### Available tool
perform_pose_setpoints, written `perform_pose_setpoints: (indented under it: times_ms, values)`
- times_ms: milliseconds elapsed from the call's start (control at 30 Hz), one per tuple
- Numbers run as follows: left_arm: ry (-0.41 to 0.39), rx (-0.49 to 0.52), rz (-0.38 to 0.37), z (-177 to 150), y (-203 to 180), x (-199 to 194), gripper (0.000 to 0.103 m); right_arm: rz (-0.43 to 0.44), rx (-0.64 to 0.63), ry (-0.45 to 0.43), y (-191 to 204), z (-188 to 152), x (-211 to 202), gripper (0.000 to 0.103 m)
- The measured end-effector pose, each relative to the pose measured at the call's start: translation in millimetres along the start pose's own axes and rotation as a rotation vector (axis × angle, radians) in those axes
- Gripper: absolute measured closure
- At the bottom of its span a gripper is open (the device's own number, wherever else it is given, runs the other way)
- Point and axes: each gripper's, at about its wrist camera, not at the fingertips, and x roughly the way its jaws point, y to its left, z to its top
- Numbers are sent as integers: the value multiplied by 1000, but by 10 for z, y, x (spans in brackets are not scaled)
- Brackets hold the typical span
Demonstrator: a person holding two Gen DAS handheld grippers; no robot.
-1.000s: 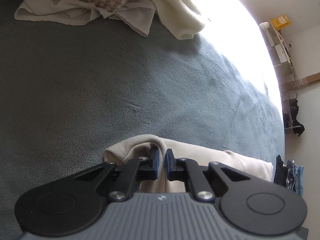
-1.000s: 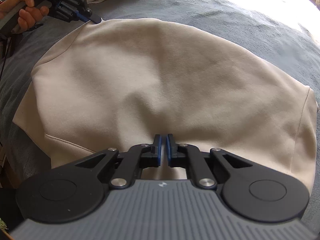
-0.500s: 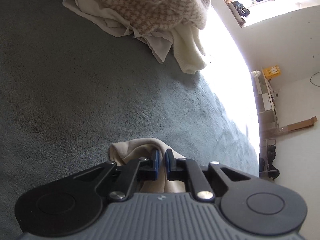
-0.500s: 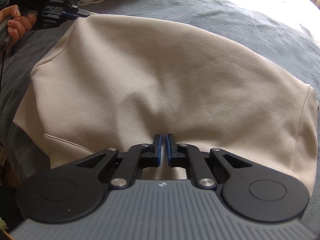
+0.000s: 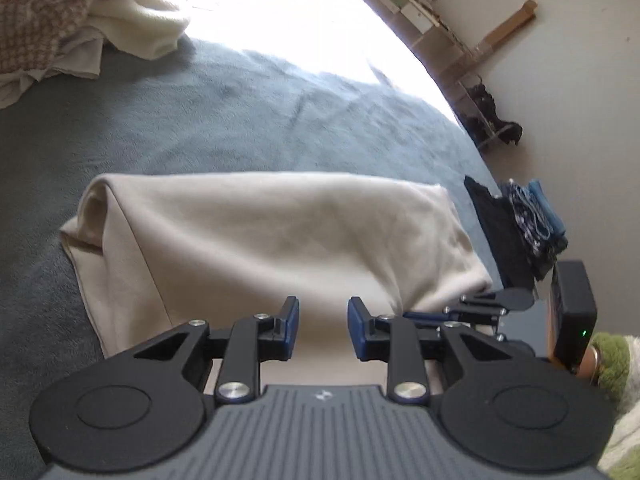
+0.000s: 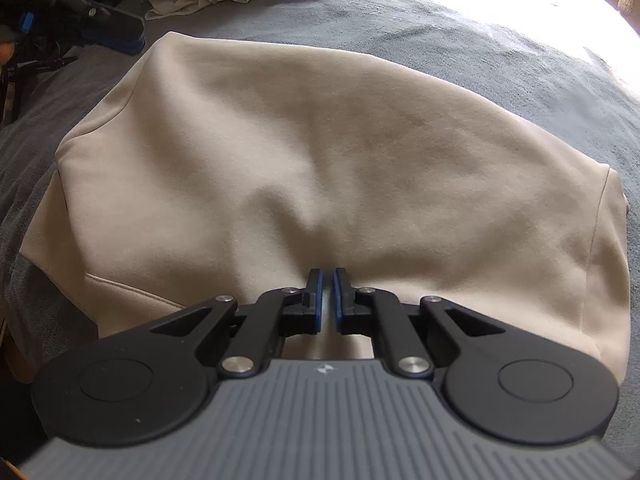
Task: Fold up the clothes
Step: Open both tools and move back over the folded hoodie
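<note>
Right gripper (image 6: 327, 294) is pinched tight on the near edge of the beige garment (image 6: 320, 152), while the left gripper (image 5: 323, 322) hangs with its jaws apart, holding nothing. The garment lies doubled over on the grey-blue bedspread (image 5: 240, 120), so one fold looks done, more likely to come. Beyond, an unfolded pile (image 5: 60, 32) waits.

Black hand-held gripper (image 5: 319, 326), blue fingertips (image 5: 293, 320), silver screws, ribbed grey housing.
</note>
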Motion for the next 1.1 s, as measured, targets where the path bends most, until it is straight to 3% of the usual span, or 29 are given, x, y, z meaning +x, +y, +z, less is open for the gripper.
perform_pose_setpoints:
  times_ms: [67, 100, 267, 400, 433, 500, 533, 600, 733, 833, 933, 1000, 1100]
  values:
    - [93, 87, 124, -221, 16, 188, 81, -1, 3, -17, -14, -28, -15, 98]
    - [105, 102, 147, -274, 78, 227, 89, -3, 0, -26, -15, -39, -26, 98]
    - [100, 46, 143, -334, 286, 195, 90, -18, 28, -60, -77, -139, -165, 92]
    - [95, 141, 209, -390, 139, 172, 90, -47, 18, -21, -173, -271, -294, 63]
    - [98, 154, 233, -386, 79, 157, 88, -64, 2, 4, -200, -338, -329, 61]
    - [102, 179, 283, -371, -50, 117, 81, -78, 0, 29, -269, -467, -420, 61]
    - [94, 196, 306, -357, -133, 83, 72, -86, 9, 30, -309, -485, -475, 62]
    - [61, 235, 335, -342, -301, 19, 67, -90, 39, 8, -401, -468, -640, 63]
    - [22, 252, 338, -313, -575, 38, 64, -83, 90, -126, -582, -345, -901, 67]
    - [61, 233, 366, -365, -587, 273, 64, -108, -6, -132, -683, -267, -753, 73]
    - [61, 199, 376, -457, -478, 371, 61, -213, -129, -34, -894, -440, -481, 85]
    - [56, 181, 378, -456, -475, 337, 61, -236, -77, 4, -1181, -575, -458, 86]
    - [44, 167, 405, -421, -519, 230, 63, -207, -29, -28, -1296, -580, -668, 85]
